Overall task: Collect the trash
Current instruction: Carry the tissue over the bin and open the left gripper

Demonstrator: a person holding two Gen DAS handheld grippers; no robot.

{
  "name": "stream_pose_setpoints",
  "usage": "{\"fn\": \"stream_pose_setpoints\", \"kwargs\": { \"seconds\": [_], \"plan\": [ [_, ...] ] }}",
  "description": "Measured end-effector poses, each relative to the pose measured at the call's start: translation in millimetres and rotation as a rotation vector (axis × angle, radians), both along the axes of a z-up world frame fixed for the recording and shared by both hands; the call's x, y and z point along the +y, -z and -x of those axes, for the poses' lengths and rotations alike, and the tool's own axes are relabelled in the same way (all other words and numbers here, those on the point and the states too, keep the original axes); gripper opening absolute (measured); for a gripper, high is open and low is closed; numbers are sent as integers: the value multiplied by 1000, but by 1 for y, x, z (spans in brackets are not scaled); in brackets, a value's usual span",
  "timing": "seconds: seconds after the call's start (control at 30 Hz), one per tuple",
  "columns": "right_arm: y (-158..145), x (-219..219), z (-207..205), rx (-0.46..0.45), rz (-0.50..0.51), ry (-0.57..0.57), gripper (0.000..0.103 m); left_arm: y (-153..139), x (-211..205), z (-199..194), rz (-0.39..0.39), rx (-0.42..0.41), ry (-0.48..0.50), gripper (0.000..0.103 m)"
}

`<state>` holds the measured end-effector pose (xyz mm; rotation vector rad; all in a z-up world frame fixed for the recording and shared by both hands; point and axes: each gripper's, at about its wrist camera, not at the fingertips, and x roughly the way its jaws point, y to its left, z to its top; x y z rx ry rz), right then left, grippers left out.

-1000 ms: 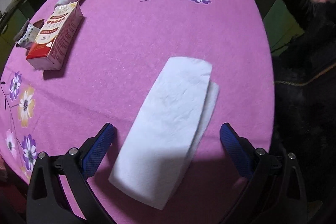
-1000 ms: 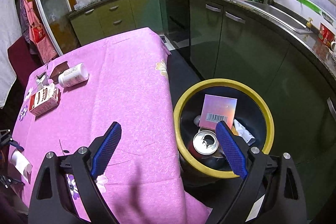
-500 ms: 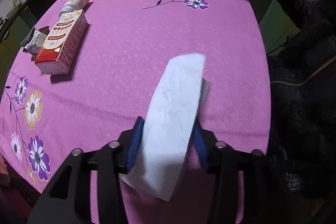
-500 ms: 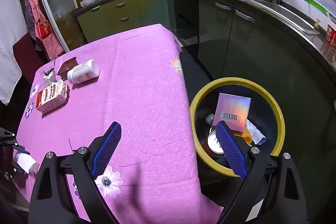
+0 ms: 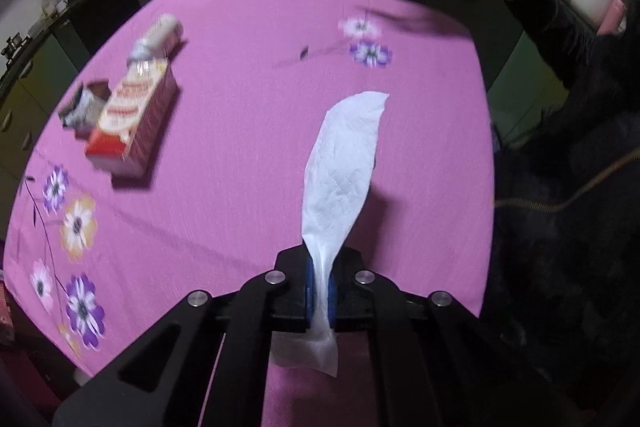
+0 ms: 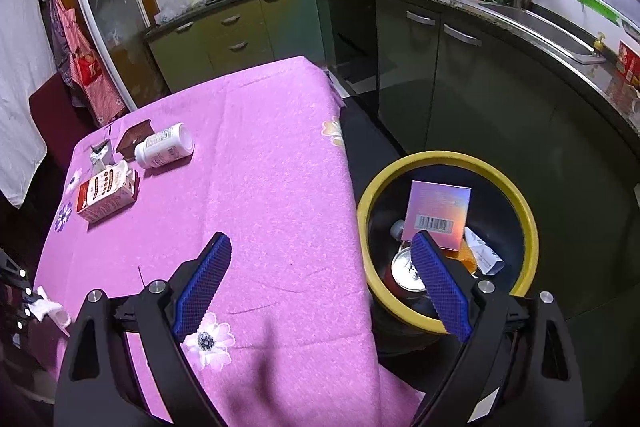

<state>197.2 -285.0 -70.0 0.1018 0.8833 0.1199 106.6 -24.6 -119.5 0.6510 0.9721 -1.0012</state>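
Tissue (image 5: 340, 171), flat on the pink tablecloth (image 5: 240, 155) a second ago, is now hanging clamped in the left gripper (image 5: 319, 291), leaving transfer to the yellow-rimmed bin (image 6: 520, 211) outstanding, while the right gripper (image 6: 320, 283) is waiting spread apart.

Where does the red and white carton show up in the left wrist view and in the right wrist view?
Left wrist view: the red and white carton lies on the pink tablecloth at upper left.
Right wrist view: the same carton sits at left, mid-height.
Shared landmark: the white bottle lying just past the carton.
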Motion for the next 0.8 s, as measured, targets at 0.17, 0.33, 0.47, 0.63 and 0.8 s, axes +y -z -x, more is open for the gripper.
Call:
{"fn": "stream_pose_setpoints", "kwargs": {
  "seconds": [0.17,0.33,0.47,0.63,0.8],
  "plan": [
    [-9,-19,16,-19,8,38,90,-23,-41,-20,9,-29,8,5],
    [-13,-53,34,-33,42,121,90,-40,-107,-43,15,-50,69,5],
    [-8,-95,51,-30,35,207,90,-47,-172,-65,25,-61,128,5],
    [3,-147,73,-14,5,292,90,-43,-268,-97,34,-31,197,5],
    [15,-184,93,5,-15,350,90,-27,-364,-117,8,-13,275,5]
  ]
}}
